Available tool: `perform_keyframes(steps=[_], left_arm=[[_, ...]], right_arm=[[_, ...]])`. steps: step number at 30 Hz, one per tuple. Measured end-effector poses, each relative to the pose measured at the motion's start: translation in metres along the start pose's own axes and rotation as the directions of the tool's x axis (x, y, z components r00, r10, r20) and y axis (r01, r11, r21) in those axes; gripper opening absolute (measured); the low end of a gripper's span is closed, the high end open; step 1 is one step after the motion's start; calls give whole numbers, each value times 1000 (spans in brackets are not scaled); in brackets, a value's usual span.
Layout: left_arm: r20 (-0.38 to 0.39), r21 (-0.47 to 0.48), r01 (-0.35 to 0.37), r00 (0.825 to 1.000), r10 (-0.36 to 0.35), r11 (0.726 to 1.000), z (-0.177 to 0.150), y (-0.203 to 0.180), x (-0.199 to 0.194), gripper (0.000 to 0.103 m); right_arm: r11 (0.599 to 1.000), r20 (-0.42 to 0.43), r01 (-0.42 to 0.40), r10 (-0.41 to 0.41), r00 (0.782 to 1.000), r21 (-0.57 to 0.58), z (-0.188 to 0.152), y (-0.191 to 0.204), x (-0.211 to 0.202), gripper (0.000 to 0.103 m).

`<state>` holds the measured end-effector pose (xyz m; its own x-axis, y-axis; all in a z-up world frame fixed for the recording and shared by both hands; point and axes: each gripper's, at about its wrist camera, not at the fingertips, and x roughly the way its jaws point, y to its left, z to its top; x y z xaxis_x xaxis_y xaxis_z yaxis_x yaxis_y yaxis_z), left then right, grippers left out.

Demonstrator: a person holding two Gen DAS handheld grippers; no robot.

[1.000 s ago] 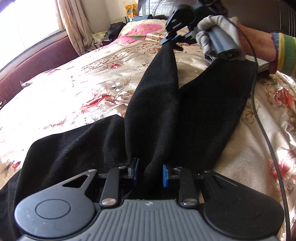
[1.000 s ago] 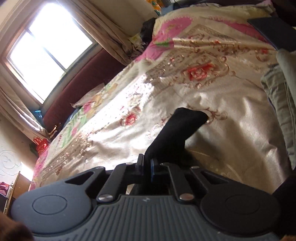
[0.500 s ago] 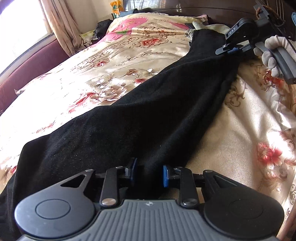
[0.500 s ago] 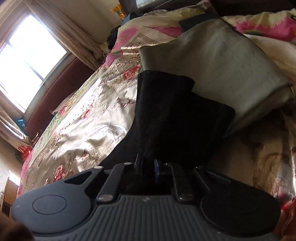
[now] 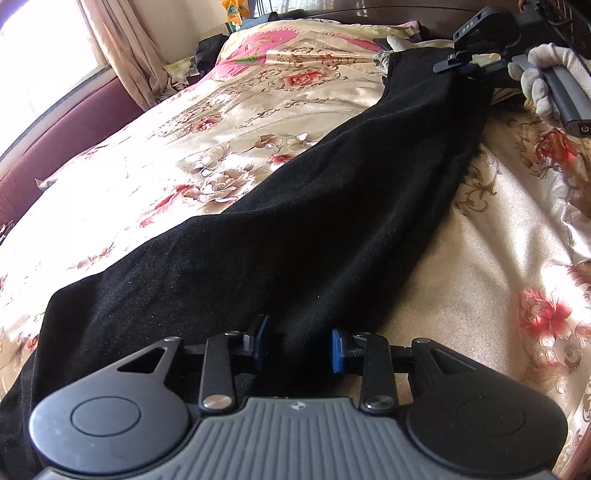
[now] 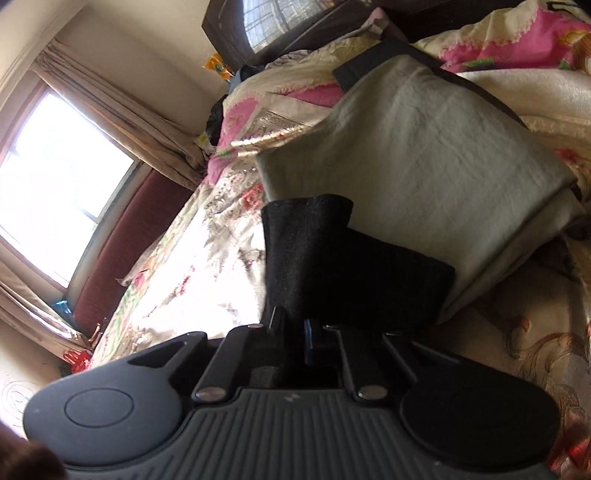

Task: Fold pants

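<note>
Black pants lie stretched along the floral bedspread, one leg folded over the other. My left gripper is shut on a fold of the pants at the near, waist end, its blue pads pressed into the bunched cloth. My right gripper is shut on the pants' leg cuffs, which lie against a grey folded cloth. In the left wrist view the right gripper shows at the far end, held by a white-gloved hand.
A grey folded cloth lies just beyond the cuffs, with pink bedding behind it. A dark headboard stands at the back. A window with curtains and a maroon bench line the left side.
The lifted leg has come down flat over the other leg, and the right gripper has carried the cuffs to the far right, beside the grey cloth. My left gripper's pads stand a little wider apart.
</note>
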<state>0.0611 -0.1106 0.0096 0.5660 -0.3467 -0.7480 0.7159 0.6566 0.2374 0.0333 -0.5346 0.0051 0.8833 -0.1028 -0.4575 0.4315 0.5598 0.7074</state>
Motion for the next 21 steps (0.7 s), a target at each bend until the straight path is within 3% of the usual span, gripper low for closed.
perform_keyframes(steps=[1, 3, 6, 10, 13, 17, 21], left_arm=[[6, 5, 2, 1000, -2, 1000, 0, 0, -3, 47], [19, 5, 15, 1000, -15, 1000, -1, 0, -9, 47], [19, 5, 27, 999, -27, 1000, -3, -4, -9, 47], [9, 14, 19, 1000, -19, 1000, -4, -8, -4, 47], [12, 6, 22, 1000, -22, 1000, -2, -6, -7, 47], [8, 7, 24, 1000, -24, 1000, -2, -5, -5, 48], [13, -2, 27, 1000, -27, 1000, -1, -6, -4, 48]], right_arm=[[1000, 19, -25, 25, 1000, -9, 3, 4, -10, 3], [998, 66, -60, 61, 996, -15, 11, 8, -31, 3], [999, 110, -40, 42, 993, -26, 10, 2, -50, 1], [1000, -20, 18, -18, 1000, -2, -4, -21, -31, 8], [999, 5, 32, -32, 999, 11, -11, -25, -23, 9], [996, 3, 3, -3, 1000, 89, -4, -36, -14, 24], [998, 33, 8, -11, 999, 64, 3, -35, -5, 38]])
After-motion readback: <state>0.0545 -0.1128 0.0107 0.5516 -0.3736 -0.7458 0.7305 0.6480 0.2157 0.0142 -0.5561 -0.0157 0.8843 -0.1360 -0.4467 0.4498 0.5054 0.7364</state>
